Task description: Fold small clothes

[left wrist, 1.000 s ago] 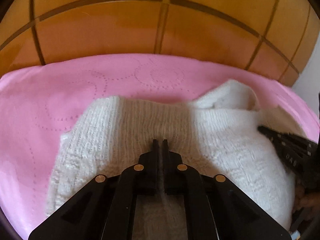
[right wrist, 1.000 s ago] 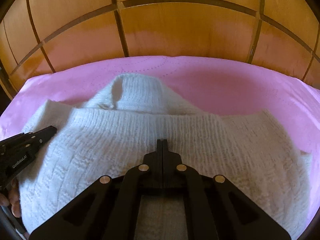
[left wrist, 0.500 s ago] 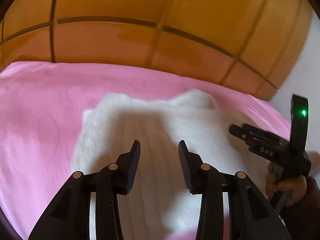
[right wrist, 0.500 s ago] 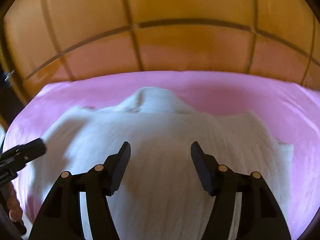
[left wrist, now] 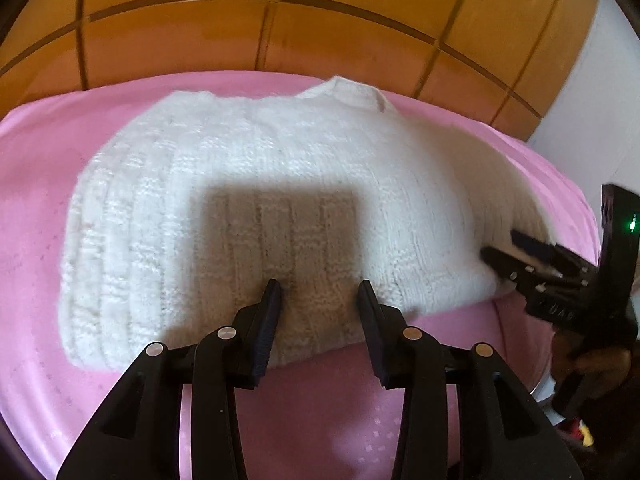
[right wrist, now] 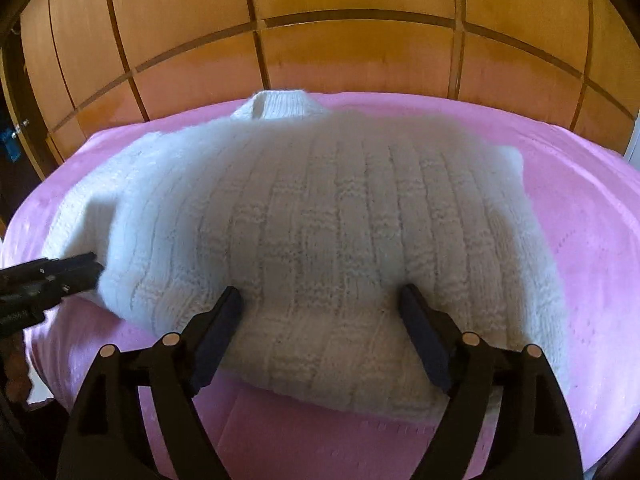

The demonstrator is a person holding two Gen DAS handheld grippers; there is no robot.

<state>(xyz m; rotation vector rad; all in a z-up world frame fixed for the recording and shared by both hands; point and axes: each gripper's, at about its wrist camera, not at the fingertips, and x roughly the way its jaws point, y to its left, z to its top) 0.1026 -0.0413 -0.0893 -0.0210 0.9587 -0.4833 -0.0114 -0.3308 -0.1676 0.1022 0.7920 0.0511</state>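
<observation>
Knitwear is what I'm dealing with here — a small white sweater (right wrist: 320,232) lying on the pink bedspread (right wrist: 580,240), collar toward the wooden headboard (right wrist: 320,40), hem toward me. It looks already doubled over, the near edge thick and rounded.

My left gripper (left wrist: 318,292) has its jaws opening, about halfway apart, nothing clamped; the tips hover over the hem. My right gripper (right wrist: 322,296) is also opening, spread much wider, and likewise holds nothing, though the knit sits beneath and between its fingers.

I judge the sweater soft, light and floppy — chunky ribbed wool that will sag and stretch if lifted by one point, but grippy enough not to slide out of the pads. Thick layers will fill the jaws quickly. I'd take hold at the hem corners or along a folded side edge, both grippers well apart, pinching all layers together so the fold doesn't peel open.
</observation>
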